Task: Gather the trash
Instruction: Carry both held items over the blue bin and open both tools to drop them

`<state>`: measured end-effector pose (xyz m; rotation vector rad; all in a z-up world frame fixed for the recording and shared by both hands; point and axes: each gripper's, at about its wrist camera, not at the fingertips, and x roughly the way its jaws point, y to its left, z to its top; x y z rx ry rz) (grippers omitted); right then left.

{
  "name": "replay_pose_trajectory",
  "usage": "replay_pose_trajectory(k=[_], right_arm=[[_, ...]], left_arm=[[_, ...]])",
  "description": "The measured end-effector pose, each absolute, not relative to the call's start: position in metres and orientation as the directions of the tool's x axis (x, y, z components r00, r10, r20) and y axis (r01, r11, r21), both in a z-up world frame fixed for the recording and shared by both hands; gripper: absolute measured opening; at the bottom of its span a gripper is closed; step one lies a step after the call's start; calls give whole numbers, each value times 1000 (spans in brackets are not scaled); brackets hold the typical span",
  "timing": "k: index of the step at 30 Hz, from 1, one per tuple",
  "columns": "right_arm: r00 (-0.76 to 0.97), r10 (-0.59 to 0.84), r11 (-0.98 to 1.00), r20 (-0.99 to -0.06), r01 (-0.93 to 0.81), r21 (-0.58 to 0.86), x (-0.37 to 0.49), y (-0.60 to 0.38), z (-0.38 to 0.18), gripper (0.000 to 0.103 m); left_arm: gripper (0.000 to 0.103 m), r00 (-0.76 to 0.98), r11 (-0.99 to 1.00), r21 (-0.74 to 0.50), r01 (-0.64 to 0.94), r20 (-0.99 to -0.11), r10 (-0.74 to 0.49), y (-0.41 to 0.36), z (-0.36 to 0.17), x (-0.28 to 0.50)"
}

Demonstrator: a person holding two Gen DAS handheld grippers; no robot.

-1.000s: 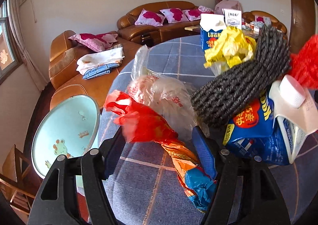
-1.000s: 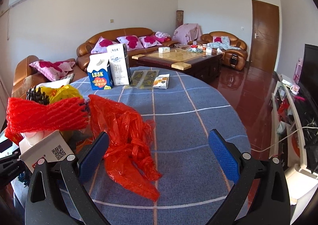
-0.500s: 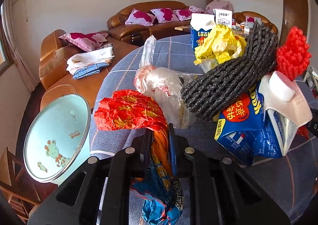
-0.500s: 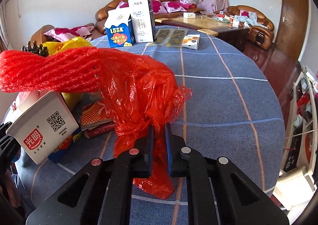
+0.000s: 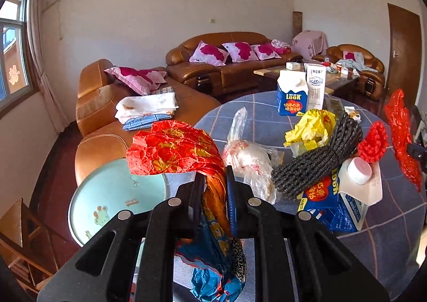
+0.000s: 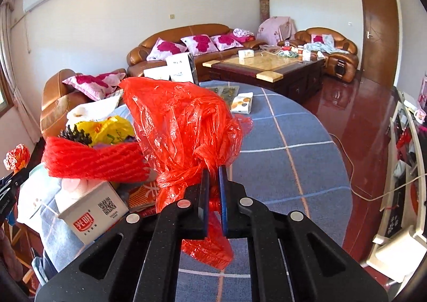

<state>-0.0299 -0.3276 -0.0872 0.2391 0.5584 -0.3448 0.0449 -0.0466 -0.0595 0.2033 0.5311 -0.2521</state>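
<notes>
Left wrist view: left gripper (image 5: 215, 189) clamping red-and-orange foil wrapper (image 5: 176, 151), raised clear of the blue checked table (image 5: 387, 243). Right wrist view: right gripper (image 6: 212, 189) pinching red plastic bag (image 6: 184, 125) tight, also lifted off that table. Lying beyond on the table: tipped milk carton (image 5: 347, 195), black foam net (image 5: 317, 160), red foam net (image 6: 93, 160), yellow bag (image 5: 309, 128). Standing at the table's far edge: two upright cartons (image 5: 301, 93). Judged step: lifting first two pieces. Next calling for carrying both to a bin, none in view.
</notes>
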Motion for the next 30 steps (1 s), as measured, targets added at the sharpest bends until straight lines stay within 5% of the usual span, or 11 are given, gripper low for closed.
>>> replay_pose_trajectory(k=[6, 15, 30], right_arm=[[865, -196, 947, -463, 288, 138, -29, -304, -49, 8], [917, -62, 987, -394, 115, 111, 2, -248, -11, 8], [910, 98, 995, -402, -81, 59, 59, -163, -8, 8]], left_arm=[[15, 881, 969, 175, 171, -467, -71, -31, -37, 46], [15, 864, 976, 211, 57, -501, 58, 0, -34, 65], [16, 820, 969, 236, -72, -539, 192, 46, -41, 94]])
